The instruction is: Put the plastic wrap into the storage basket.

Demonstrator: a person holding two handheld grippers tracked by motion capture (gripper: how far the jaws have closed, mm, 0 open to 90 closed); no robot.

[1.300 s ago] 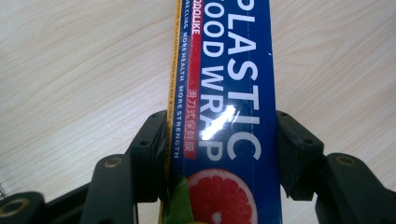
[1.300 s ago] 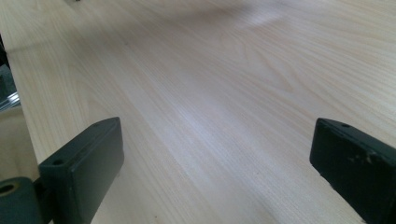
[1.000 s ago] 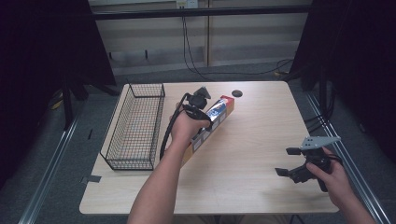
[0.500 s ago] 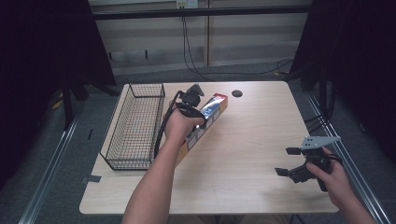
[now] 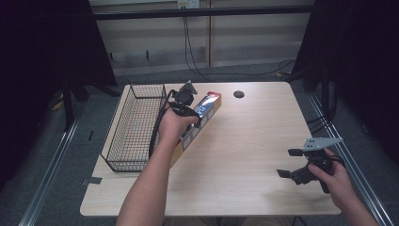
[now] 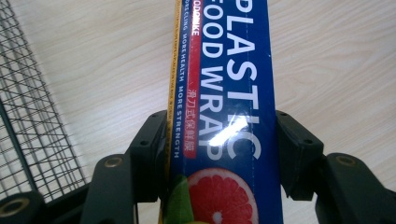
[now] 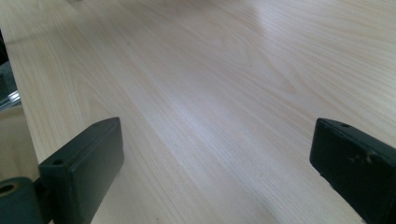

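Note:
A long blue box of plastic food wrap (image 5: 205, 110), with a grapefruit picture and a yellow edge, slants across the table just right of the wire basket (image 5: 134, 123). My left gripper (image 5: 187, 100) is shut on this box (image 6: 229, 93) near its far end, and a black jaw presses each long side. My right gripper (image 5: 288, 163) is held low over the table's front right part, open, with nothing between its jaws. In the right gripper view, this gripper (image 7: 215, 154) has bare wood between its wide-apart pads.
The black wire basket stands along the table's left edge, and its mesh (image 6: 32, 116) lies close to the box's left. A small black disc (image 5: 239, 94) sits near the far edge. Light wood (image 5: 254, 141) spans the middle.
My left gripper has carried the box a little to the left, closer to the basket. The right gripper has stayed where it was.

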